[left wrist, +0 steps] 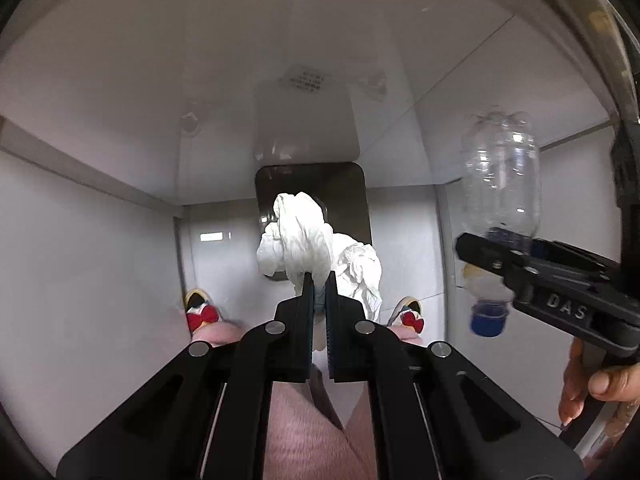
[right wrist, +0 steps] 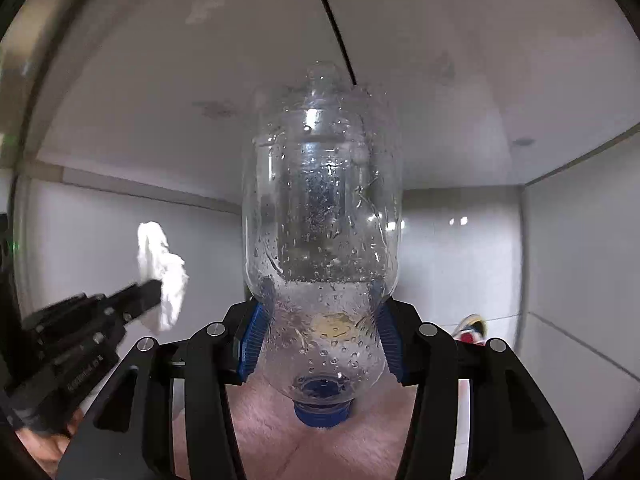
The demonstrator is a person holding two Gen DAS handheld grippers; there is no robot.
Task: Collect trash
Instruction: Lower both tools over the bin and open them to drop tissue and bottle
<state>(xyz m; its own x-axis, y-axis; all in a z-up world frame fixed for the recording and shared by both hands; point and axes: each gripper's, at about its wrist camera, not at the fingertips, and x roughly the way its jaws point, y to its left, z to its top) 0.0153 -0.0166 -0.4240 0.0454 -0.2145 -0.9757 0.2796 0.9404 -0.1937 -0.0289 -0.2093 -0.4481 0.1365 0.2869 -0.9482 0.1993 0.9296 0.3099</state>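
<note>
My left gripper (left wrist: 319, 280) is shut on a crumpled white tissue (left wrist: 304, 236), which bulges out past the fingertips in the left wrist view. The same tissue (right wrist: 162, 272) and left gripper (right wrist: 154, 290) show at the left of the right wrist view. My right gripper (right wrist: 320, 340) is shut on a clear plastic bottle (right wrist: 322, 208) with a blue cap (right wrist: 322, 414); its blue pads (right wrist: 252, 344) press the bottle's shoulder, cap toward the camera. In the left wrist view that bottle (left wrist: 500, 184) hangs at the right in the right gripper (left wrist: 508, 250). Both point steeply down at the floor.
A dark rectangular opening (left wrist: 344, 196) lies on the pale floor beyond the tissue. White panels (left wrist: 80, 240) rise on the left and right. A person's shoes with red bows (left wrist: 202, 314) and pink trouser legs (left wrist: 304, 432) are below. A hand (left wrist: 600, 384) holds the right gripper's handle.
</note>
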